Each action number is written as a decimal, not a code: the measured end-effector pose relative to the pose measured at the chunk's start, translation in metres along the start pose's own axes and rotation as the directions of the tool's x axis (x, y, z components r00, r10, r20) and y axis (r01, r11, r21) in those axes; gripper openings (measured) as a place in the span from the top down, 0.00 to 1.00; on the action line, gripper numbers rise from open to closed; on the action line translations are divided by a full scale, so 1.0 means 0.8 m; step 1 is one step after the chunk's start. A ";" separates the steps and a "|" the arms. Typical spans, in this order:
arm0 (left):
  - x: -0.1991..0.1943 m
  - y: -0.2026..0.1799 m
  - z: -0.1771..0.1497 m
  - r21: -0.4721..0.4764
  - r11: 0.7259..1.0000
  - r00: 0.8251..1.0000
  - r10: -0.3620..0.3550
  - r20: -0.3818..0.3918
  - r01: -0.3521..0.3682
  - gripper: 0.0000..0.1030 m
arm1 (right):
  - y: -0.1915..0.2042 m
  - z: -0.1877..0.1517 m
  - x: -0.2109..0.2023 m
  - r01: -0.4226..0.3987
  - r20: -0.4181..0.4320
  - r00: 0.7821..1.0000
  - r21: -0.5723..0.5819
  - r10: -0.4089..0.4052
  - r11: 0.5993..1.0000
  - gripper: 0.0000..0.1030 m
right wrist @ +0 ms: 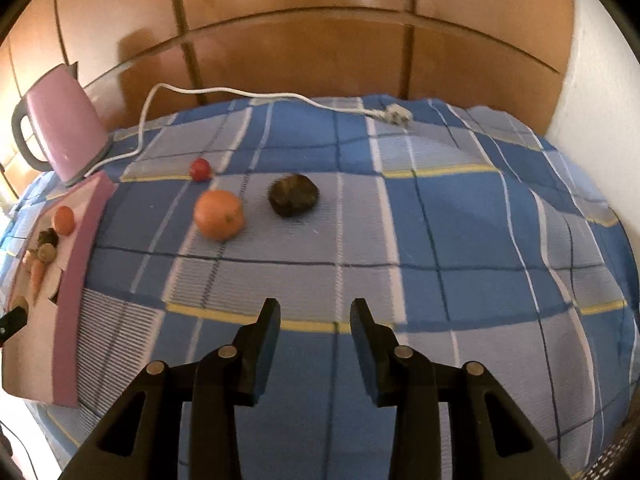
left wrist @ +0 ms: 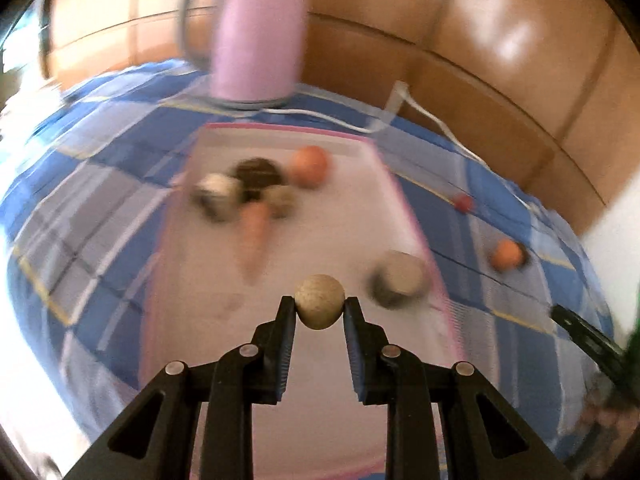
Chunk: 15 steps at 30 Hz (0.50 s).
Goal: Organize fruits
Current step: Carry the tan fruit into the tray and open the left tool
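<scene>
My left gripper (left wrist: 319, 307) is shut on a small round tan fruit (left wrist: 319, 300) and holds it above the near part of a white tray with a pink rim (left wrist: 404, 200). In the tray lie an orange fruit (left wrist: 309, 166), a carrot (left wrist: 256, 232), several dark and pale round pieces (left wrist: 256, 174), and another pale round piece (left wrist: 400, 278). My right gripper (right wrist: 314, 312) is open and empty above the checked cloth. Ahead of it lie an orange (right wrist: 219, 214), a dark brown fruit (right wrist: 294, 194) and a small red fruit (right wrist: 200, 169). The tray (right wrist: 86, 240) shows at the left.
A pink kettle (right wrist: 66, 128) stands behind the tray, its white cord and plug (right wrist: 394, 114) trailing across the blue checked cloth (right wrist: 440, 240). A wooden panelled wall (right wrist: 320, 40) runs behind the table. The left wrist view is motion-blurred.
</scene>
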<state>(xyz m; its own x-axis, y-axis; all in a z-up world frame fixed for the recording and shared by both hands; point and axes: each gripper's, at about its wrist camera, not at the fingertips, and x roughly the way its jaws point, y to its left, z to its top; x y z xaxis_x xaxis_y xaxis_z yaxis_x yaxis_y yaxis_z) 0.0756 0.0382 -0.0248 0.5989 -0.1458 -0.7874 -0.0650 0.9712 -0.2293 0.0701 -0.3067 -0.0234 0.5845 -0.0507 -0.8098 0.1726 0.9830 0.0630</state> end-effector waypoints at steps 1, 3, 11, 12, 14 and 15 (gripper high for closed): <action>0.000 0.006 0.001 -0.008 1.000 1.000 0.010 0.002 -0.010 0.76 | 0.005 0.004 -0.001 -0.004 0.007 1.000 -0.009 0.004 1.000 0.65; 0.004 0.021 0.003 -0.034 0.998 0.999 0.044 0.002 -0.044 0.76 | 0.013 0.010 -0.002 -0.016 0.015 1.000 -0.021 0.017 1.000 0.65; 0.017 0.027 -0.006 -0.020 0.993 0.993 0.116 -0.016 -0.116 0.68 | 0.036 0.036 0.007 -0.044 0.031 0.998 -0.044 0.046 0.998 0.65; 0.018 0.025 -0.007 -0.019 0.994 0.994 0.108 -0.017 -0.109 0.66 | 0.041 0.042 0.009 -0.049 0.033 0.998 -0.048 0.051 0.998 0.65; 0.017 0.021 -0.007 -0.010 0.993 0.993 0.114 -0.003 -0.114 0.59 | 0.049 0.051 0.012 -0.060 0.039 0.997 -0.052 0.062 0.997 0.65; 0.015 0.019 -0.008 -0.009 0.994 0.994 0.109 0.005 -0.109 0.55 | 0.054 0.056 0.013 -0.065 0.045 0.997 -0.058 0.067 0.996 0.65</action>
<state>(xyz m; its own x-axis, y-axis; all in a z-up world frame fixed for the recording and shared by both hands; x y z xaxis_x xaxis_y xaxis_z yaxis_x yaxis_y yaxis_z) 0.0769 0.0502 -0.0416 0.5922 -0.0380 -0.8049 -0.1371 0.9796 -0.1472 0.1194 -0.2727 -0.0030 0.6301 0.0076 -0.7765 0.0880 0.9928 0.0811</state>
